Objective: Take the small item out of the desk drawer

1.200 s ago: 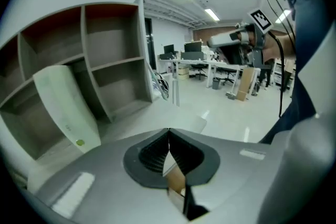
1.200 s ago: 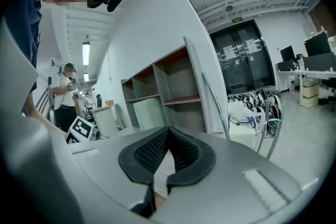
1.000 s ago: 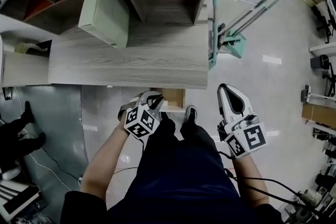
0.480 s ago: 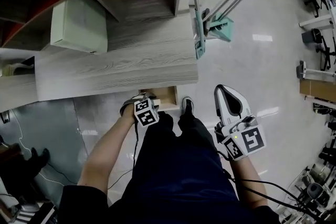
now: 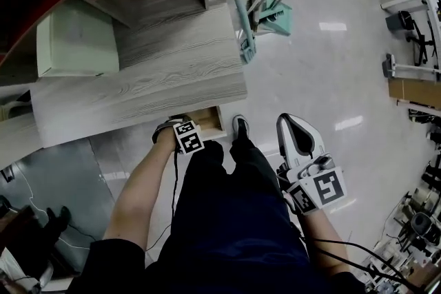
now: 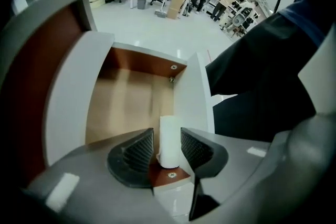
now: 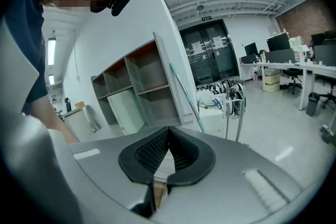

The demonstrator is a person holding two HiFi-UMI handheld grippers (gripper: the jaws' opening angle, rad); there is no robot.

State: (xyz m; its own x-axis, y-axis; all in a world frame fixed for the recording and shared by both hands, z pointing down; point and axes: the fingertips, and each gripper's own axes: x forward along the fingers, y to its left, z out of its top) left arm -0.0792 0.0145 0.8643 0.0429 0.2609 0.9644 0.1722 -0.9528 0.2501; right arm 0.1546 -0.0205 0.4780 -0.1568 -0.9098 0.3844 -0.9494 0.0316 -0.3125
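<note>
Now the left gripper (image 6: 167, 136) sits low over the open drawer (image 6: 67, 107) under the desk (image 5: 138, 89) edge. A second ago its fingers (image 6: 137, 152) were shut; they are opening at this moment. Between them stands a small white cylinder (image 6: 169, 140), upright at the drawer's near end. The pads flank it, with a gap showing on the left side, so there is no squeeze yet. Beyond the fingers the drawer bottom shows only wood, so this cylinder is probably the item to take.

Judgement: approach done, grasp pending. Next is to close on the cylinder, then lift it clear of the drawer front.

Idle side: right gripper (image 7: 167, 140), fingers together with nothing between them, held well apart from the drawer.
</note>
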